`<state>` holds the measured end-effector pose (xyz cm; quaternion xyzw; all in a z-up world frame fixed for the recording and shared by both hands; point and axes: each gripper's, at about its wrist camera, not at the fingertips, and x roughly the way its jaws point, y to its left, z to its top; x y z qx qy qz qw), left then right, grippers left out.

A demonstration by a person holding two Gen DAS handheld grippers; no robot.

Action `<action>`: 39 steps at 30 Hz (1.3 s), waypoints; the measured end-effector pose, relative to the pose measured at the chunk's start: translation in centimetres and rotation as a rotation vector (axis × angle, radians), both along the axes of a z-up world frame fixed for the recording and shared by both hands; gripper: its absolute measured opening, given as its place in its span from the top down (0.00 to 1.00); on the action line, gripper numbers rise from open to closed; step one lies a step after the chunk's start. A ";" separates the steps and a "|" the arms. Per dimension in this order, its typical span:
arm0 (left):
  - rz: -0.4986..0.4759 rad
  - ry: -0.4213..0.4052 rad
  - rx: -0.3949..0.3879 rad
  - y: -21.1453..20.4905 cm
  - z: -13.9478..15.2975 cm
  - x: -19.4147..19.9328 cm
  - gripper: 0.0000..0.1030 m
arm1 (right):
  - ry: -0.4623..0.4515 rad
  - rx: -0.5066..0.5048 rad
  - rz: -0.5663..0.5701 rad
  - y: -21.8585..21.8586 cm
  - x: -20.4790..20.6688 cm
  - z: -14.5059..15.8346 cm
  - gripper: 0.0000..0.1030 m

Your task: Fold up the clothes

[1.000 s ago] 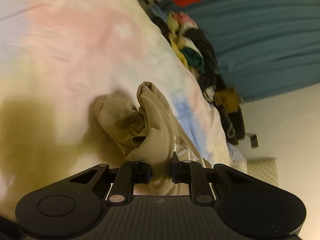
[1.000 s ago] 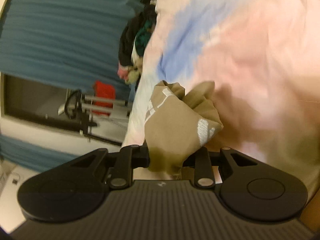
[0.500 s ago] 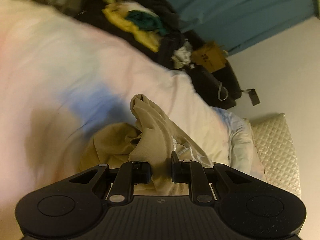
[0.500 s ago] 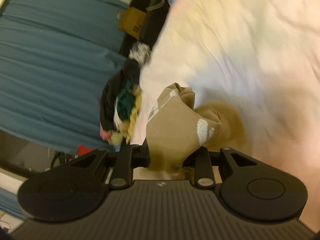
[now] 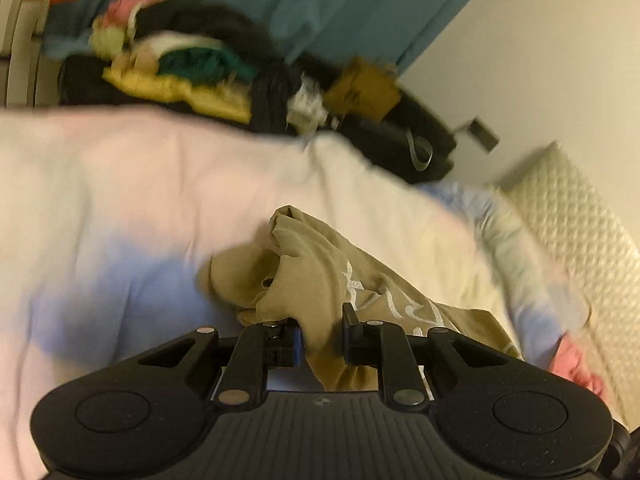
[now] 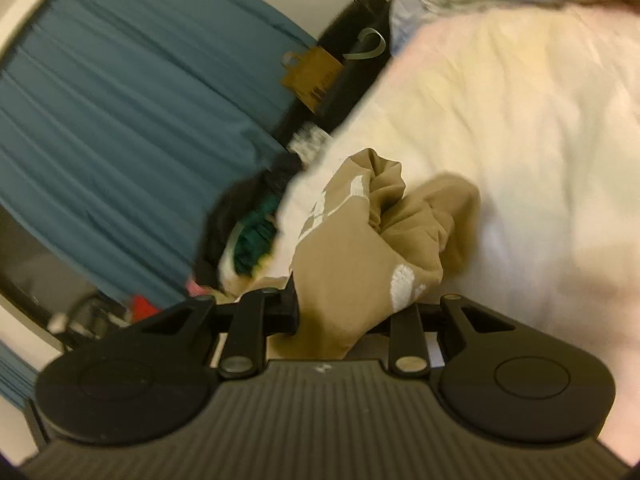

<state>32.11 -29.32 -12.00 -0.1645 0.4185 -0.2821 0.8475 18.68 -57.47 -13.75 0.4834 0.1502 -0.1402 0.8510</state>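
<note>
Your left gripper (image 5: 322,334) is clamped on a bunched fold of the tan shirt (image 5: 316,276), which fills the lower centre of the left wrist view and trails toward the lower right, white lettering showing on the cloth. Your right gripper (image 6: 344,312) is likewise pinched on the same tan shirt (image 6: 352,256), a thick wad of it between the fingers at the lower centre of that view, with white print on the fabric. The shirt lies bunched over the pastel pink, blue and cream bedspread (image 5: 120,184), which takes up the middle of the left view and the right half of the right view (image 6: 520,140). A pile of mixed clothes (image 5: 180,68) sits at the upper left of the left view before a teal curtain (image 5: 320,0), with a brown paper bag (image 5: 362,88) just right of the pile. A quilted cream pillow (image 5: 576,224) lies at the right edge.
</note>
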 end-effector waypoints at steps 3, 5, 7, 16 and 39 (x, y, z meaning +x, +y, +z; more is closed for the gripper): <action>-0.033 -0.019 0.024 0.9 -2.2 -1.0 0.81 | 0.043 0.017 -0.001 0.6 -1.3 -2.9 0.73; -0.056 -0.055 0.043 1.3 -3.1 -1.7 0.80 | 0.048 0.039 -0.007 1.0 -2.2 -4.3 0.73; -0.074 -0.089 0.066 1.6 -3.4 -2.4 0.78 | 0.055 0.053 -0.013 1.4 -2.9 -5.2 0.73; -0.145 -0.220 0.175 2.3 -2.1 -5.4 0.26 | 0.085 0.117 -0.050 2.4 -4.5 -6.8 0.69; -0.091 -0.557 0.218 8.8 17.0 -23.5 0.00 | 0.020 -0.402 0.102 9.8 -15.3 11.1 0.15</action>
